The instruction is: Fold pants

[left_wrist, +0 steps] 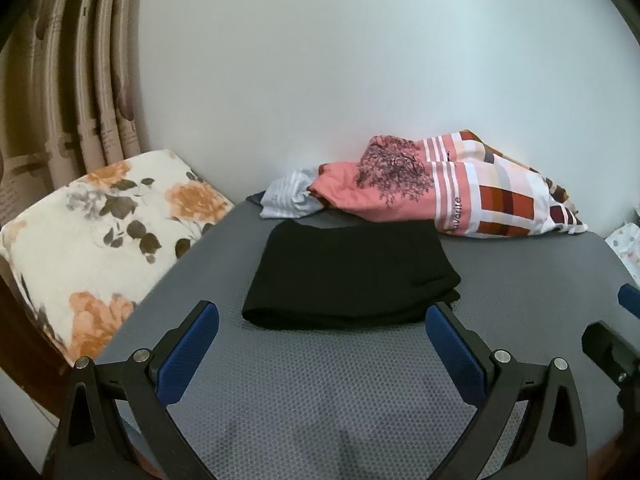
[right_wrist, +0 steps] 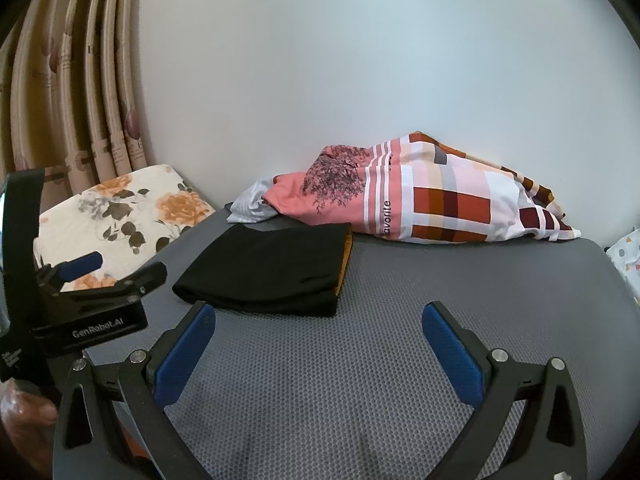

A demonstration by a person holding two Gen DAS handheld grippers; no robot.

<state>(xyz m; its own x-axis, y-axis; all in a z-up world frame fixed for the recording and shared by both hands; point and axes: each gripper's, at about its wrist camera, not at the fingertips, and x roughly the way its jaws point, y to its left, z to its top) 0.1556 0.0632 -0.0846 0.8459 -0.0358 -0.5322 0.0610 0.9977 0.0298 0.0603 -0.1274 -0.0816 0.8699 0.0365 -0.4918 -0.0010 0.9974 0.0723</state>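
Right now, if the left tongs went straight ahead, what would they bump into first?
Probably the folded black fabric pants on the grey dimpled mat. The open left tongs point at their near edge, with only bare mat between. Depth is hard to judge, so they might pass just above.
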